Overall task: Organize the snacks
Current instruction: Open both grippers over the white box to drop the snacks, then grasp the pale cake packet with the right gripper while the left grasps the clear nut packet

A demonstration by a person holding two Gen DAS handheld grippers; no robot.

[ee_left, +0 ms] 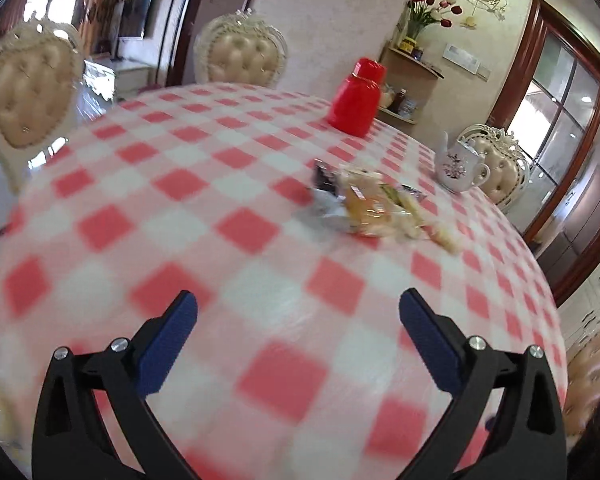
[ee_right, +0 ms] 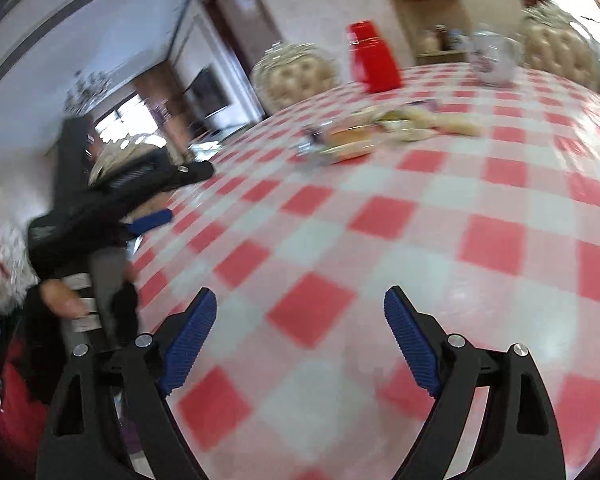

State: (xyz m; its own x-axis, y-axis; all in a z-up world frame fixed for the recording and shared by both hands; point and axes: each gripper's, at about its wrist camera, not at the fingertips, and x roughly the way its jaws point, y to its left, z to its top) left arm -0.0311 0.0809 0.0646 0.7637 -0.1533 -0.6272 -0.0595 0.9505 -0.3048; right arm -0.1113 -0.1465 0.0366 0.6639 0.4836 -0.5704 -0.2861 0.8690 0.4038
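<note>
On the round table covered with a red-and-white checked cloth (ee_left: 188, 216) we see a small heap of wrapped snacks (ee_left: 374, 204), lying toward the far right part of the top in the left wrist view. The heap holds pale yellow and orange packets in clear wrap and at least one dark packet at its left edge; blur keeps us from counting them or reading any label. Behind the heap stands a red plastic jar with a red lid (ee_left: 356, 98), upright and well apart from the snacks. To the right of the heap, near the table edge, sits a white ceramic teapot with a dark floral print (ee_left: 458, 168), also upright and clear of the packets.

We note the left gripper (ee_left: 298, 308) with its black arms and blue ribbed pads (ee_left: 168, 344) spread wide over bare cloth, nothing between them. The snacks lie well ahead of it, untouched.

In the right wrist view the right gripper (ee_right: 300, 304) likewise stands with its blue pads (ee_right: 190, 340) far apart above the cloth, holding nothing. The same snack heap (ee_right: 380, 130) lies far ahead, with the red jar (ee_right: 372, 58) and the teapot (ee_right: 492, 60) beyond it. At the left of this view we see the left gripper (ee_right: 160, 196) from the side over the table edge, and a hand (ee_right: 62, 300) below it.

Cream tufted chairs with carved frames (ee_left: 240, 52) ring the table. A vase of red tulips (ee_left: 424, 12) stands on a wooden corner shelf (ee_left: 410, 60).
</note>
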